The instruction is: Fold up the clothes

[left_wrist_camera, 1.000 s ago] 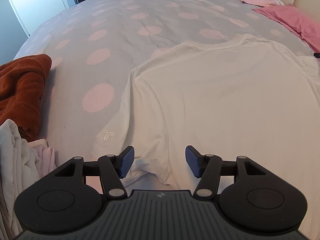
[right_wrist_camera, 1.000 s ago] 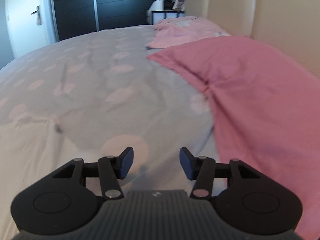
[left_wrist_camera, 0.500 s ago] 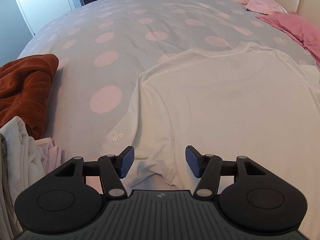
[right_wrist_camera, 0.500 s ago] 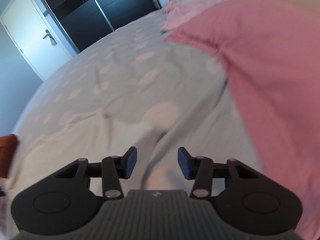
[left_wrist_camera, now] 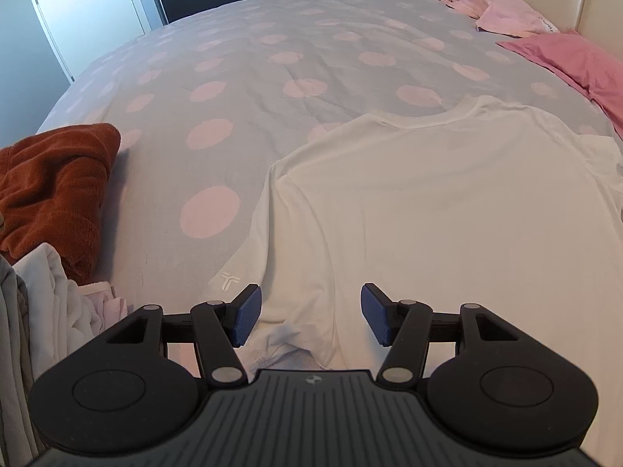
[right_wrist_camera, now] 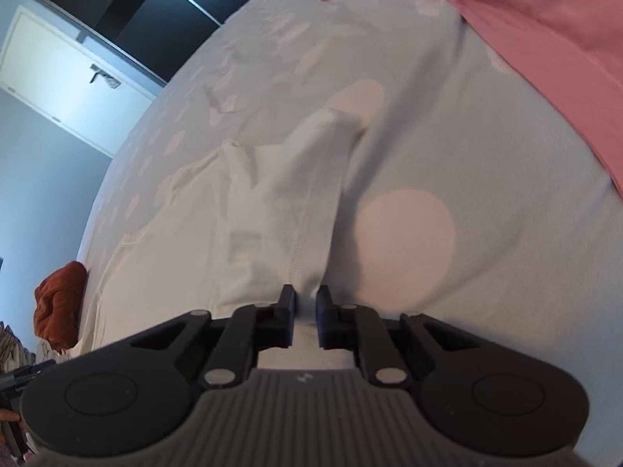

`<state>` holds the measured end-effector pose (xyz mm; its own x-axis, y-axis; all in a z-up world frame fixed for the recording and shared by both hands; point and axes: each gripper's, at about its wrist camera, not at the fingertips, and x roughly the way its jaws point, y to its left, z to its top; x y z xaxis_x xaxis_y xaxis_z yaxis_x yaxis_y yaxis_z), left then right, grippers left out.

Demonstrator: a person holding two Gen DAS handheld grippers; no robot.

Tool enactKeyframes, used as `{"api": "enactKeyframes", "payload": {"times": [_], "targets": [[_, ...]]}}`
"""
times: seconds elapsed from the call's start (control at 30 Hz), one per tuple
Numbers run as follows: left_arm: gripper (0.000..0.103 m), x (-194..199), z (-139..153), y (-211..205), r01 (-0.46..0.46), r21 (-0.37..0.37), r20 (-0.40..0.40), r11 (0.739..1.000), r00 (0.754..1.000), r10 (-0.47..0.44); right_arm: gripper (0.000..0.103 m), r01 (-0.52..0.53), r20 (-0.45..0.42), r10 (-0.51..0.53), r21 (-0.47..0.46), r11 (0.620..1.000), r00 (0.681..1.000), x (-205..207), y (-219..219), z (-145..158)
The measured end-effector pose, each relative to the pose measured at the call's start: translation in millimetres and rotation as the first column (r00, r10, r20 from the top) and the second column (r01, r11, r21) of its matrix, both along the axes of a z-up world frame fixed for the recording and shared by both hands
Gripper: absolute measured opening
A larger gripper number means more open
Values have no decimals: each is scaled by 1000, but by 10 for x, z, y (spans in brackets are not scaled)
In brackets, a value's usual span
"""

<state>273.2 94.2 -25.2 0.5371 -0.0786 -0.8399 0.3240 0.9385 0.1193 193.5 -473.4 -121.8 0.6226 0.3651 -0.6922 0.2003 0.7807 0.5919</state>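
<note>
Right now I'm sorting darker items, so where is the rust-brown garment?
The rust-brown garment lies bunched at the bed's left edge in the left wrist view, left of the white T-shirt, just beyond a pile of pale clothes.

I see the T-shirt (left_wrist_camera: 447,210) lying flat on the bed (left_wrist_camera: 272,78). Left of the T-shirt sits a crumpled towel (left_wrist_camera: 54,190), with a clothes pile (left_wrist_camera: 46,303) nearer me. Pillows (left_wrist_camera: 545,39) lie beyond the T-shirt, toward its right. A door (left_wrist_camera: 85,11) stands past the bed's far-left edge
</note>
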Motion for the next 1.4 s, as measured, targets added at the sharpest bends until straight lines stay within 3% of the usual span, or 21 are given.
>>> {"api": "enactKeyframes", "payload": {"times": [0.17, 0.23, 0.27, 0.37, 0.43, 0.67, 0.83, 1.17, 1.23, 1.27, 1.4], "targets": [[55, -3, -8, -17, 10, 8, 0, 1000, 1000, -10, 8, -16, -17, 13, -195, 981, 1000, 13, -37, 183], [55, -9, -11, -23, 12, 14, -1, 1000, 1000, -12, 8, -16, -21, 11, -220, 975, 1000, 42, -51, 181], [55, -18, -1, -26, 9, 15, 1, 1000, 1000, -9, 10, -16, -25, 10, -227, 974, 1000, 60, -54, 173], [55, -49, 34, -30, -4, 14, 6, 1000, 1000, 4, 31, -33, -34, 24, -287, 957, 999, 103, -2, 222], [55, -101, 60, -2, -11, -4, 5, 1000, 1000, 11, 32, -49, -27, 43, -313, 948, 999, 67, 12, 320], [55, -436, 70, 105, 12, -38, -37, 999, 999, -14, 31, -176, -68, 163, -284, 942, 984, -296, 294, 528], [55, -782, 67, 202, -7, -106, -54, 994, 999, 1, 31, -272, -120, 248, -274, 922, 961, -733, 622, 528], [55, -1473, -264, 332, -101, -233, -151, 967, 986, 67, 34, -278, -189, 239, -220, 935, 953, -1417, 987, 208], [55, -1576, -314, 354, -118, -244, -159, 963, 984, 80, 25, -282, -190, 243, -221, 934, 951, -1470, 1035, 180], [55, -1613, -335, 361, -120, -247, -163, 962, 983, 80, 3, -288, -192, 248, -223, 931, 950, -1486, 1054, 178], [55, -1740, -393, 375, -125, -252, -164, 960, 983, 85, 2, -280, -213, 220, -310, 909, 952, -1550, 1075, 284]]}}
